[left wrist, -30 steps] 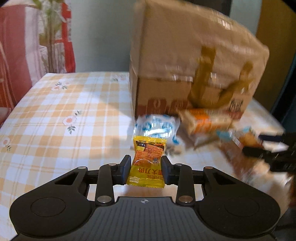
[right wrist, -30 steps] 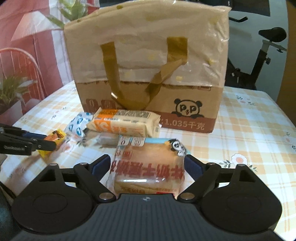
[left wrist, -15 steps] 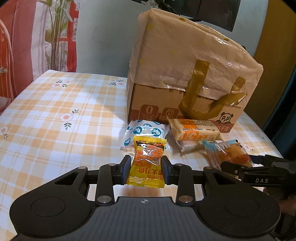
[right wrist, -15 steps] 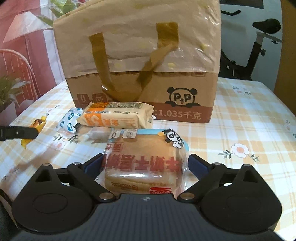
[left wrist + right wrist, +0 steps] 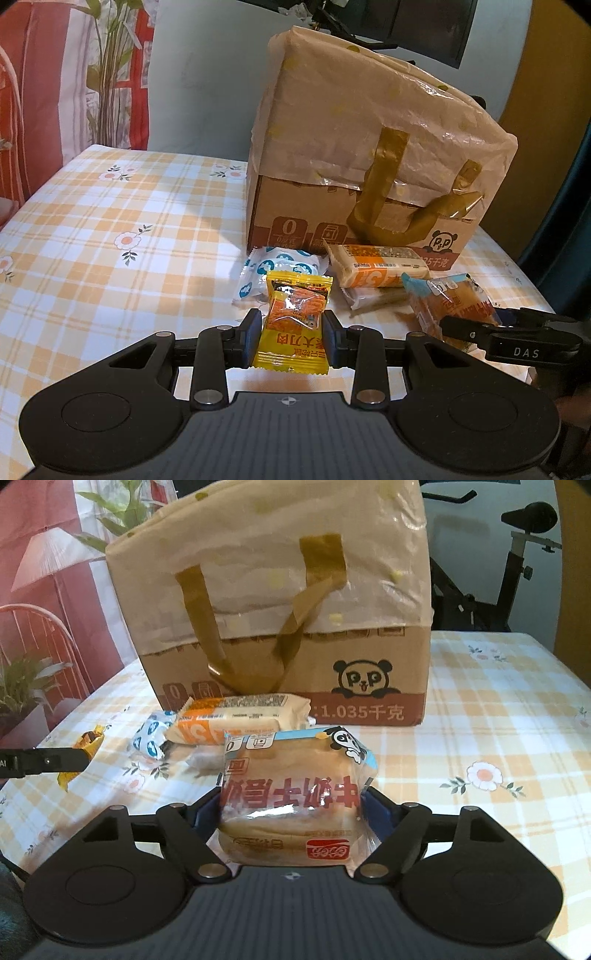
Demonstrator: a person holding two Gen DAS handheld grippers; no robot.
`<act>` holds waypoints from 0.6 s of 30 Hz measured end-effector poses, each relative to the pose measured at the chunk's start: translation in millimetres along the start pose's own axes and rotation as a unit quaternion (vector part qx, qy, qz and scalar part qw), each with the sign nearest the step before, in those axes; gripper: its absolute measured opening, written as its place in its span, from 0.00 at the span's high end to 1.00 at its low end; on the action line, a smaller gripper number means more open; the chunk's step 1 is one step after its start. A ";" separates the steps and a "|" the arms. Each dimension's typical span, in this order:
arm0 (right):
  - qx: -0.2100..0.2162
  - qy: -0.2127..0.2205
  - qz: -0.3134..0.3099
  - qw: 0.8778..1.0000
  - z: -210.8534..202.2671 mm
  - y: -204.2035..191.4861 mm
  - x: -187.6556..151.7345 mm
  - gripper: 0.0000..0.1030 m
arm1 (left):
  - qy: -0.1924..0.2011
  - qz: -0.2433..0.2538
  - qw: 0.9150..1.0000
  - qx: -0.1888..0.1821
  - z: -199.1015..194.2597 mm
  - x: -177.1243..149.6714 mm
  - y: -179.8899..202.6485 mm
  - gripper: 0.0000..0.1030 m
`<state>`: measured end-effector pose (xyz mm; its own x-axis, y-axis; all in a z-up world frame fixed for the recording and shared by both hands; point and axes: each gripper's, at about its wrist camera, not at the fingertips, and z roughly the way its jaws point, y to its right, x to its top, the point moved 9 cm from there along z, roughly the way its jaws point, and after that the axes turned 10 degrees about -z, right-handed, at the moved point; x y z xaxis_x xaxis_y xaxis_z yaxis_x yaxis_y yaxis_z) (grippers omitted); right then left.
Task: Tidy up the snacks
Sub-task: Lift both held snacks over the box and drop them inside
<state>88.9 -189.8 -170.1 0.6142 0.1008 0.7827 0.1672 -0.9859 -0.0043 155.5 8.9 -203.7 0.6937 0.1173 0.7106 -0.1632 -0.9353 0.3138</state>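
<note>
The left claw point(image 5: 291, 334) pinches a yellow snack packet point(image 5: 293, 325) by its two side edges; the packet stands upright between the pads, clear of the worktop point(image 5: 110, 229). Just beyond it lies a blue-and-white packet point(image 5: 273, 266), and to that packet's right an orange-and-cream bar point(image 5: 376, 267) rests on a paler wrapped piece. Behind these stands a brown bag point(image 5: 369, 147) with tape handles and a panda print, its base a carton. Off to the left claw's right, the tip of the right claw reaches in from the edge, with the bread pack point(image 5: 454, 306) beside it.

The right claw point(image 5: 291, 808) has just been closing, and its blue pads now press on both sides of a bread pack point(image 5: 291, 794) in clear wrap with red print and a panda at one corner. The pack sits upright between the pads. Just past it lies the bar point(image 5: 236, 722), with the blue-and-white packet point(image 5: 151, 734) to the bar's left. The bag point(image 5: 288, 602) stands right behind them. Far left of this claw, the left claw's black finger point(image 5: 44, 762) shows at the edge with the yellow packet point(image 5: 83, 746) in it. The worktop point(image 5: 498, 709) wears a yellow checked cloth with flowers.
</note>
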 end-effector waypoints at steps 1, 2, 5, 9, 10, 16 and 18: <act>0.000 0.001 -0.001 1.000 -0.5 0.0 0.8 0.22 | -0.001 0.001 1.000 -0.001 0.4 -0.4 0.4 0.64; 0.000 0.002 -0.001 1.000 -0.6 0.0 1.1 0.22 | -0.002 0.001 1.000 -0.001 0.4 -0.9 0.5 0.64; 0.001 0.002 -0.001 1.000 -1.6 -0.3 0.3 0.22 | -0.001 0.002 1.000 0.000 -0.2 -1.1 0.1 0.64; -0.001 0.010 0.003 1.000 -7.4 1.9 5.7 0.23 | 0.018 0.000 1.000 -0.005 -9.7 16.8 0.9 0.64; -0.002 0.017 0.003 1.000 -11.4 3.0 9.6 0.23 | 0.030 0.002 0.999 -0.011 -15.0 26.1 3.8 0.64; -0.026 0.099 -0.008 0.995 -51.7 16.8 61.1 0.23 | 0.093 0.039 0.993 -0.058 -43.7 87.5 41.1 0.64; -0.028 0.134 -0.011 0.991 -67.6 20.4 84.7 0.23 | 0.115 0.049 0.989 -0.081 -51.9 109.1 57.2 0.64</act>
<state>92.2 -210.4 -61.8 0.3829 0.0903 0.9194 0.1309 -0.9905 0.0428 185.4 -14.5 -75.5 0.4943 0.1192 0.8611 -0.3447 -0.8825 0.3200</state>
